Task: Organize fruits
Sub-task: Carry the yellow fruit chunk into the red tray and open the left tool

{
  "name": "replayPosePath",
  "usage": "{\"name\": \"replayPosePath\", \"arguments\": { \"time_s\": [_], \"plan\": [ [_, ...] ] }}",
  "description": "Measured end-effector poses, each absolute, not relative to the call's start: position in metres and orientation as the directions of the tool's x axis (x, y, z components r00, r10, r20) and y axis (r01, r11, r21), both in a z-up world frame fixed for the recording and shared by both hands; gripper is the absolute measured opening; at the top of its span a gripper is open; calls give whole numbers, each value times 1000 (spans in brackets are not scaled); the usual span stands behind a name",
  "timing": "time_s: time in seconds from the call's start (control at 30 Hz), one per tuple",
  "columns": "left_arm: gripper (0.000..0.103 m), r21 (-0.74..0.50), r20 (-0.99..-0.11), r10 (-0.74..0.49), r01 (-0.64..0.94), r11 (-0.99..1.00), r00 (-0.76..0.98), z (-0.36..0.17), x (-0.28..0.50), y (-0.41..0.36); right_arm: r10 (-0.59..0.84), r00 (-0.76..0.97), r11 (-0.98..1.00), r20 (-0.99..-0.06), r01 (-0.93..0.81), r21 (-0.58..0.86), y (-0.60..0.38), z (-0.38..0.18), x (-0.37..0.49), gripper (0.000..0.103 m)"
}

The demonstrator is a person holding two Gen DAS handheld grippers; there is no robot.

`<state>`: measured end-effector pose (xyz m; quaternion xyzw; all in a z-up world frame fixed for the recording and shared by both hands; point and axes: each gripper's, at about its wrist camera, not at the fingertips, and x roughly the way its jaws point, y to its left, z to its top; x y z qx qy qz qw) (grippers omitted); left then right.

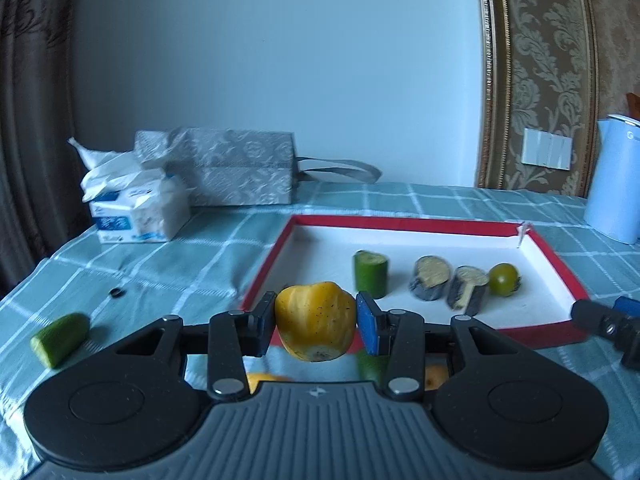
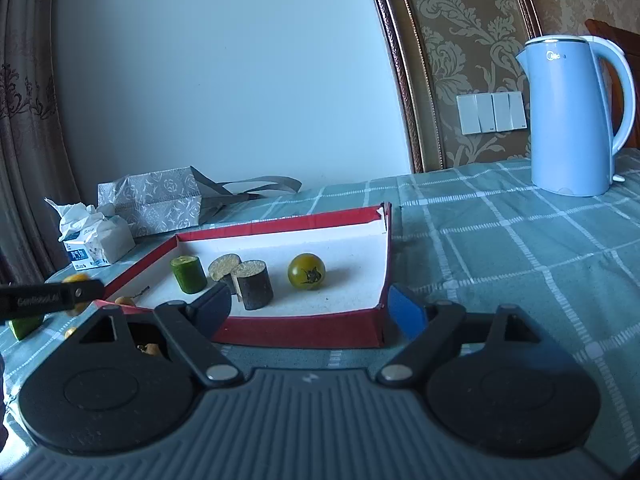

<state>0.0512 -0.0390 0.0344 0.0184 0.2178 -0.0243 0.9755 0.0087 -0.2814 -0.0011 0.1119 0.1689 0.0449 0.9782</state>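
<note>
Yellow fruit [image 1: 316, 322] clamped in left tongs [image 1: 316, 324]; right tongs [image 2: 310, 312] spread, empty, before red-rimmed tray [image 2: 296, 330]

The left hand-held gripper [image 1: 316, 322] clamps a yellow pepper piece [image 1: 315, 320] before the red-rimmed tray [image 1: 400, 225].

1. A yellow fruit [image 1: 315, 322] with dark specks is held between the black and blue pads of the left gripper [image 1: 316, 326].
2. Beyond it, a white tray [image 1: 404, 227] is bordered in red.
3. In the tray, a green cucumber piece [image 1: 371, 273], two dark-skinned, pale-fleshed eggplant pieces [image 1: 430, 278] and a green tomato [image 1: 504, 279] are seen.
4. The tablecloth [image 1: 192, 256] is teal, checked with white lines.
5. Far right of the right gripper [image 2: 310, 310], a pale blue kettle [image 2: 570, 120] is seen.
6. The bag [image 1: 240, 170] is grey and floral-patterned.
</note>
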Motion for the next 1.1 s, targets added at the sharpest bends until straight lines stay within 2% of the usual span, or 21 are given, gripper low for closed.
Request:
{"name": "replayPosePath", "arguments": {
  "time_s": [0.7,1.1],
  "plan": [
    [42,46,-464,-35,64,997,885,36,125,-76,146,931,964,-336,-57,260,-285,-3,15,85],
    [42,52,-488,-28,61,997,872,26,141,-78,152,927,962,-342,-60,265,-286,-4,16,85]
  ]
}}
